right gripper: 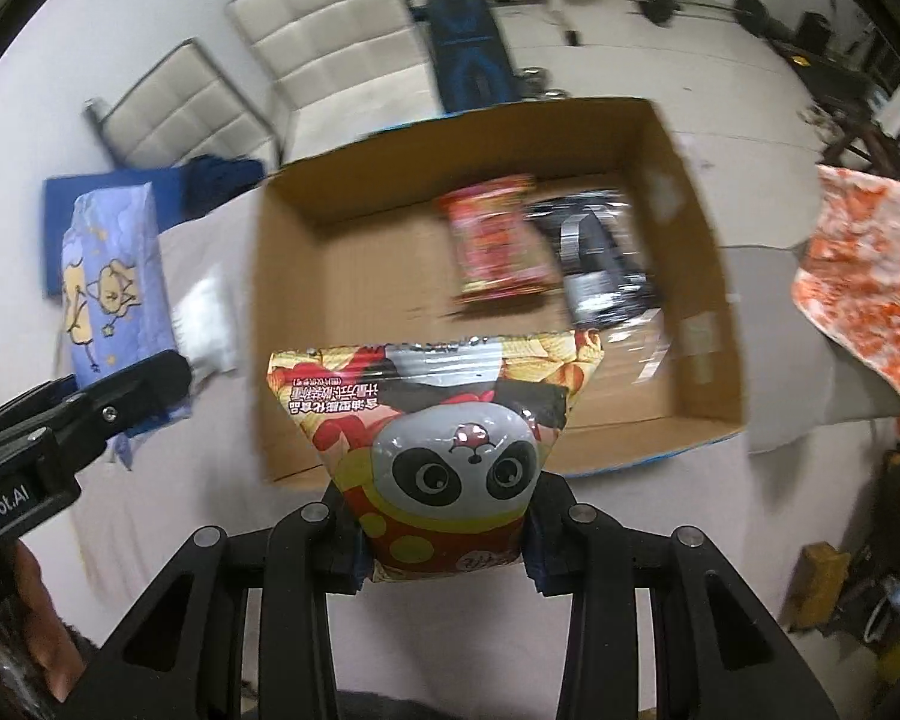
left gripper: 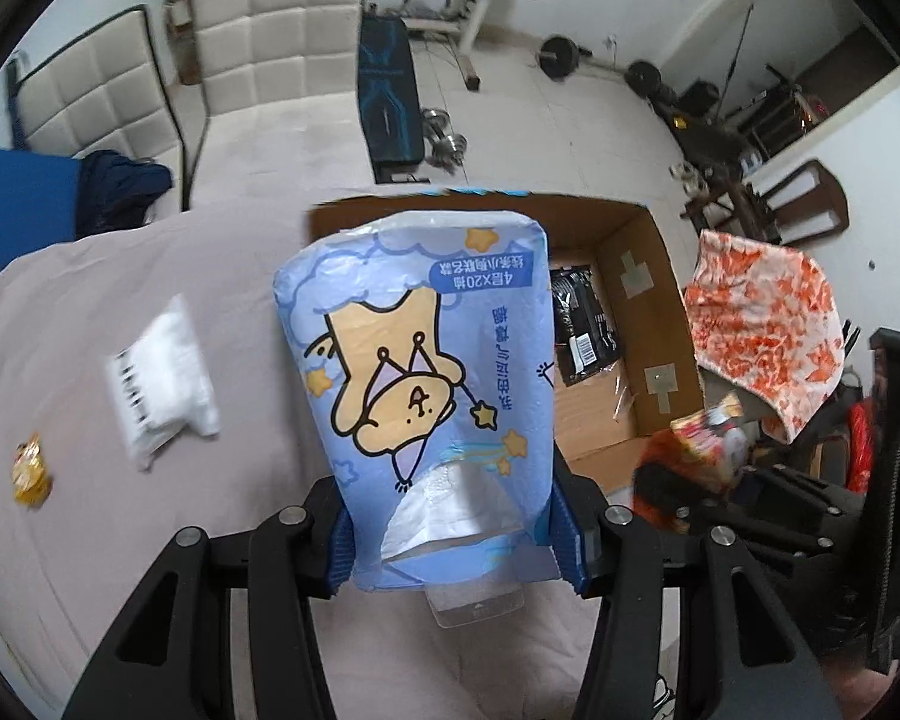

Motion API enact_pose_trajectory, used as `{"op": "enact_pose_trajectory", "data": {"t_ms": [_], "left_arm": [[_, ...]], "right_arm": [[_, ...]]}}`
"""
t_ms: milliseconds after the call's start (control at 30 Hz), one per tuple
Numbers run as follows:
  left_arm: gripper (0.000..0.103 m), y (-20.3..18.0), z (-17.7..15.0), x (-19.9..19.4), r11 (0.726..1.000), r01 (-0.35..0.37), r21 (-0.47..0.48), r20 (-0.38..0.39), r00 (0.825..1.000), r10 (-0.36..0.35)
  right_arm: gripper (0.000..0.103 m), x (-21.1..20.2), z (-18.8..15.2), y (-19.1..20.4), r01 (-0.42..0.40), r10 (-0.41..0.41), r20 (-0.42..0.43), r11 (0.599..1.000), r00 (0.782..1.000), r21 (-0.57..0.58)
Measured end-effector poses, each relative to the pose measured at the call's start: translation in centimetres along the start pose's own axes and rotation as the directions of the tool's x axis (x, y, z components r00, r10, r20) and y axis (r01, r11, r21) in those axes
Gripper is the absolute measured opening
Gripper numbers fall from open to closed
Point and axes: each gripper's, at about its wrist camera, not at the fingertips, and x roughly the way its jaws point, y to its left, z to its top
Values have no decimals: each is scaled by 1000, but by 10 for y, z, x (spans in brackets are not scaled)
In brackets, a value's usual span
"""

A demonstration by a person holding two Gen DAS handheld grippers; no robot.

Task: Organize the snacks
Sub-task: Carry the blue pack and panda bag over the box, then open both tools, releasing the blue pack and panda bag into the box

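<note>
Grey-clothed table [left gripper: 90, 312] carries an open cardboard box [right gripper: 699, 276] at its far side. Inside the box: a red snack packet [right gripper: 498, 240] and a black packet [right gripper: 606, 264] lying flat, side by side, blurred in the right wrist view. Left gripper [left gripper: 450, 540] is clamped on a blue tissue pack [left gripper: 417, 372] with a cartoon dog print, held above the table just left of the box, white tissue showing at its opening. Right gripper [right gripper: 447, 546] grips a panda-print snack bag [right gripper: 438, 420] by its lower end, bag over the box's near wall. On the cloth left of the tissue pack: a white packet [left gripper: 165, 384], then a small gold-wrapped candy [left gripper: 30, 471], well apart.
</note>
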Motion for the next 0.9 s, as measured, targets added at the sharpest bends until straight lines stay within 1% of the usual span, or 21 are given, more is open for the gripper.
{"op": "enact_pose_trajectory", "data": {"t_ms": [100,200,233,400,467,600,767,833,900], "left_arm": [[50,-7,13,25,1000,-9,-8,-44,999,8],[50,-6,28,59,999,-15,-42,-100,995,10],[50,-4,35,73,998,-25,-53,-121,992,19],[50,1,55,120,996,-69,-62,-186,981,56],[51,1,63,140,994,-92,-56,-223,972,78],[52,2,72,168,992,-118,-42,-264,959,103],[53,-3,79,192,989,-151,-12,-309,941,140],[53,-5,80,198,989,-150,-8,-320,937,140],[56,-5,80,202,988,-153,-10,-331,933,141]], "right_arm": [[40,20,13,-30,32,-32,-30,999,999,16],[40,43,24,-50,60,-59,-69,998,996,25],[40,54,28,-57,69,-67,-90,997,994,24],[40,99,46,-79,98,-94,-145,995,985,22],[40,110,51,-82,106,-103,-165,994,981,11],[40,132,60,-84,129,-129,-183,992,975,-13],[41,156,64,-87,126,-128,-228,992,965,-25],[42,163,65,-89,118,-119,-245,993,962,-19],[42,168,65,-90,132,-135,-254,991,958,-29]]}}
